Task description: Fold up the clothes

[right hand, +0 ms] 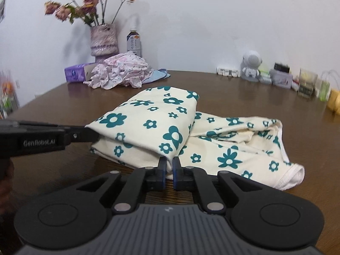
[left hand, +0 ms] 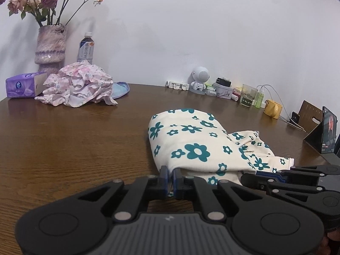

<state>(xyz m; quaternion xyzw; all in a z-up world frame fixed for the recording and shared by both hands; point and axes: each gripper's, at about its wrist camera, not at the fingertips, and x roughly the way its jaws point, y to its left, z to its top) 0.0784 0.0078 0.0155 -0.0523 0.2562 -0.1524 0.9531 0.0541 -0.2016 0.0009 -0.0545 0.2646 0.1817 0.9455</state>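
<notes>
- The floral garment (right hand: 170, 127) lies mid-table (left hand: 74, 140), cream with teal flowers, one layer doubled over another; its hemmed end (right hand: 291, 176) trails off to the right.
- My left tongs (left hand: 170, 173) are nearly closed, pinching the near-left corner of the upper layer; cloth runs down into the slim gap between the blue pads (left hand: 163, 178).
- My right tongs (right hand: 169, 165) are just as narrow, nipping the near edge of that same layer further right.
- In the right view my left tongs (right hand: 89, 135) come in from the left, with the tip at the fold's corner.
- My judgement: a fold is in hand, with both grips on the near edge of the top layer. Whether I am laying that layer down or about to carry it onward, this moment does not settle.
- Either way the two grips must move together and level, so the edge stays straight and does not bunch.
- The right part sits loose and rumpled, so it likely wants tidying or tucking into the stack.
- A crumpled pink garment (left hand: 78, 85) lies far left by the vase (left hand: 50, 46) and tissue pack (left hand: 21, 87), apparently unfolded.
</notes>
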